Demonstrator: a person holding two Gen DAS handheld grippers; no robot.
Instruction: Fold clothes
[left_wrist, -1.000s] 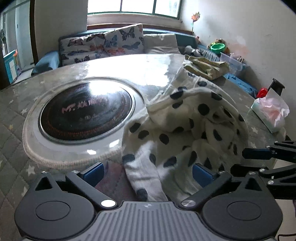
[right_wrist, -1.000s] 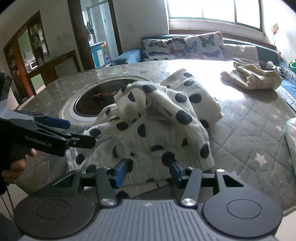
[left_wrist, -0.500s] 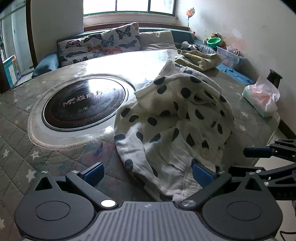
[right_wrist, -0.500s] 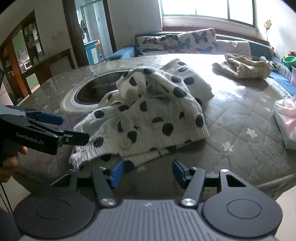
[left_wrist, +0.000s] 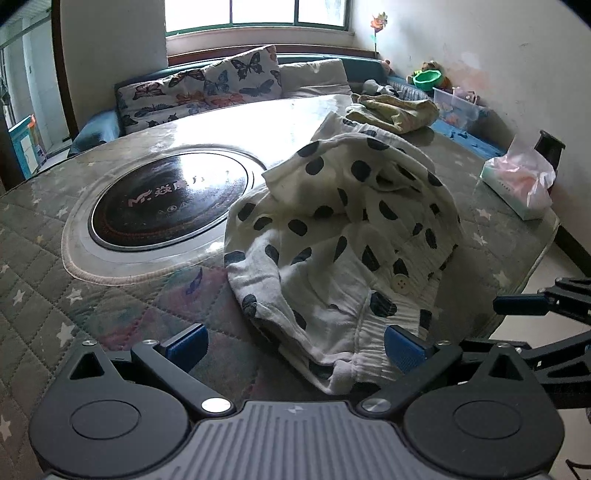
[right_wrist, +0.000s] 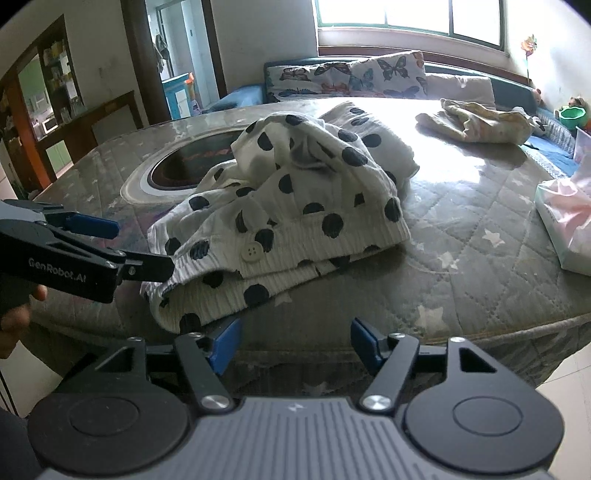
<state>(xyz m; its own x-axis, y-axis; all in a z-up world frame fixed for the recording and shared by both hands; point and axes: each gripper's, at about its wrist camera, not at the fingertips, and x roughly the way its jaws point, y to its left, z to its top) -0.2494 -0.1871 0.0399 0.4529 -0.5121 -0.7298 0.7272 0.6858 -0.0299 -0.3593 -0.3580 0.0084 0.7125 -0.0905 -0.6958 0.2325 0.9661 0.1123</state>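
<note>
My left gripper (left_wrist: 295, 345) has its jaws spread wide, nothing pinched; the near hem of the polka-dot garment (left_wrist: 343, 236) lies between the blue pads (left_wrist: 186, 341), loose, with the right-hand pad just beside the cloth. I can't tell if that pad touches it. My right gripper (right_wrist: 293, 345) is released too, and its jaws have just been opening. Nothing is between them, and they sit at the near edge of the table (right_wrist: 480, 266), just short of the garment's ribbed hem.

The garment is a crumpled white heap with black dots, a pale button (right_wrist: 252, 253) showing near the hem. It sits at the near edge of the quilted table cover and runs back toward the middle, with its left side lapping the rim of the round black hob (left_wrist: 166, 199). A yellowish cloth (right_wrist: 476, 123) lies at the far edge, well apart. A tissue pack (left_wrist: 517, 184) rests by the right edge.
</note>
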